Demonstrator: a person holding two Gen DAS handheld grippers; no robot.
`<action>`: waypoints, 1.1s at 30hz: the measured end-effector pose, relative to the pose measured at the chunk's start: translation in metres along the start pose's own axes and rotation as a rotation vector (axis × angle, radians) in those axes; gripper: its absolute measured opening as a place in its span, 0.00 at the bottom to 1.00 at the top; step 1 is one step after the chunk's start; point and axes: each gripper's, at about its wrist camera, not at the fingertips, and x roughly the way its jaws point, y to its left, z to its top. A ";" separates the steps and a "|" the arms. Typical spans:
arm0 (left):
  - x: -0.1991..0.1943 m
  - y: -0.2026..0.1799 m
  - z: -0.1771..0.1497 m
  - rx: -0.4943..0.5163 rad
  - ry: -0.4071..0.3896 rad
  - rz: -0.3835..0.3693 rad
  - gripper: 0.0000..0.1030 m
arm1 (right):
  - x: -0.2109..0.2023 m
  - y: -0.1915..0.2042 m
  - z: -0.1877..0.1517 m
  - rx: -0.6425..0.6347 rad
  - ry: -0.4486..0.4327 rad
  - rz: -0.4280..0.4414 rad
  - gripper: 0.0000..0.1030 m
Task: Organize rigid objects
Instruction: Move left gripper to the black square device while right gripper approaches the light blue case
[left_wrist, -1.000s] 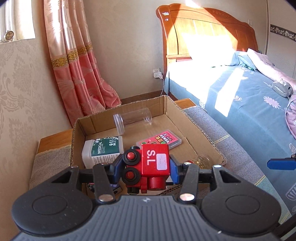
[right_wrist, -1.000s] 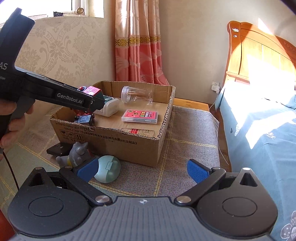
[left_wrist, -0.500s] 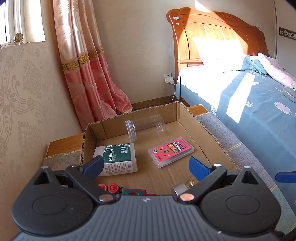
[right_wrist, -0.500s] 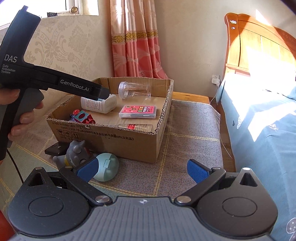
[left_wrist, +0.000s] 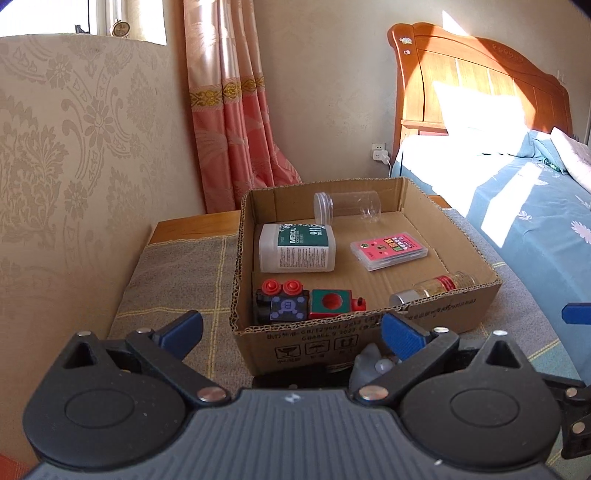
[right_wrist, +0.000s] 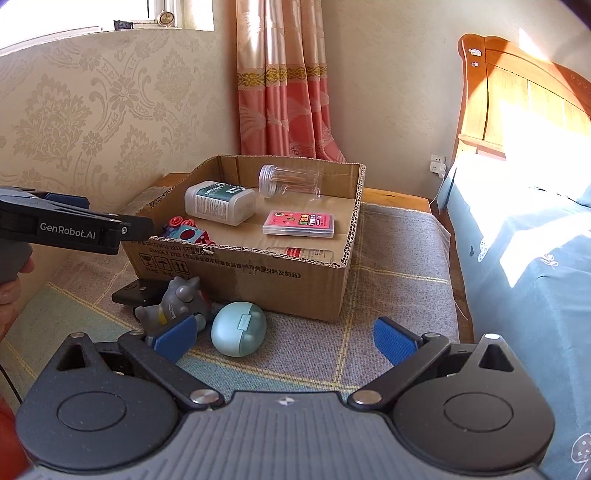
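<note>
- In front of the cardboard box (left_wrist: 369, 332), left tool (left_wrist: 291, 326): fingers apart, empty.
- Right tool (right_wrist: 284, 338): fingers apart, empty, near the mint case (right_wrist: 238, 328) and grey figurine (right_wrist: 181, 299), both outside the box.
- Risk: the rounded case could slip from the pads; the closing left finger could knock the figurine.

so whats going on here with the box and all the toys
A person holding tongs in each hand is tidying loose things into a cardboard box. Both the left tongs and right tongs are open and empty. The box already holds a red toy robot, a white medical bottle, a clear jar, a pink card case and a small bottle. A grey rhino toy, a teal case and a black item lie outside in front.
</note>
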 end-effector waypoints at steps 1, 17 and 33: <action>0.003 0.003 -0.006 -0.010 0.013 0.006 1.00 | 0.000 0.001 -0.001 0.000 0.002 0.001 1.00; 0.054 0.019 -0.036 -0.050 0.151 -0.011 0.99 | 0.026 0.009 -0.011 -0.015 0.090 -0.007 1.00; 0.071 0.042 -0.048 -0.075 0.191 -0.055 1.00 | 0.090 0.022 -0.021 0.008 0.177 0.018 1.00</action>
